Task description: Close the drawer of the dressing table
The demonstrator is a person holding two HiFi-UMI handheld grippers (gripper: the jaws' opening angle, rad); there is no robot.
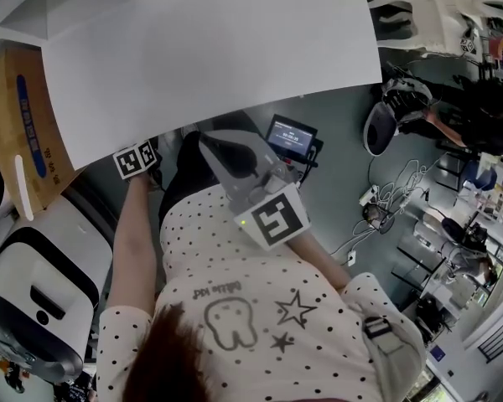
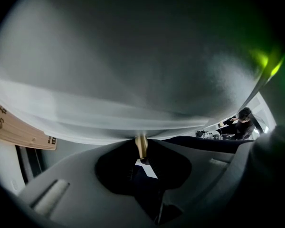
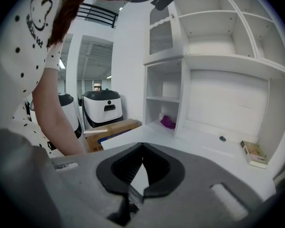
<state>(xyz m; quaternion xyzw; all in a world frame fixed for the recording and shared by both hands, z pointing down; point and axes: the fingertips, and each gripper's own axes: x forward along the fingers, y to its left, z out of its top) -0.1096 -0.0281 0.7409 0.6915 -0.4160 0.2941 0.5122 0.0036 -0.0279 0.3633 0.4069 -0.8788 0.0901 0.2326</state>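
Note:
The white dressing table [image 1: 210, 48] fills the top of the head view, and its top hides the drawer there. My left gripper [image 1: 137, 161] reaches under the table's front edge; only its marker cube shows. In the left gripper view the jaws [image 2: 141, 152] are shut on a brass drawer knob [image 2: 141, 145] that sticks out of the white drawer front [image 2: 133, 113]. My right gripper [image 1: 208, 141] hovers in front of the table edge, shut, with nothing between its tips [image 3: 142, 146]. It faces the tabletop [image 3: 199, 148] and the shelves.
A cardboard box [image 1: 17, 115] and white machines [image 1: 33, 283] stand at the left. A small screen [image 1: 291, 136] and cables [image 1: 386, 191] lie on the floor to the right. On the table are a purple item [image 3: 167, 122] and a small box [image 3: 253, 153].

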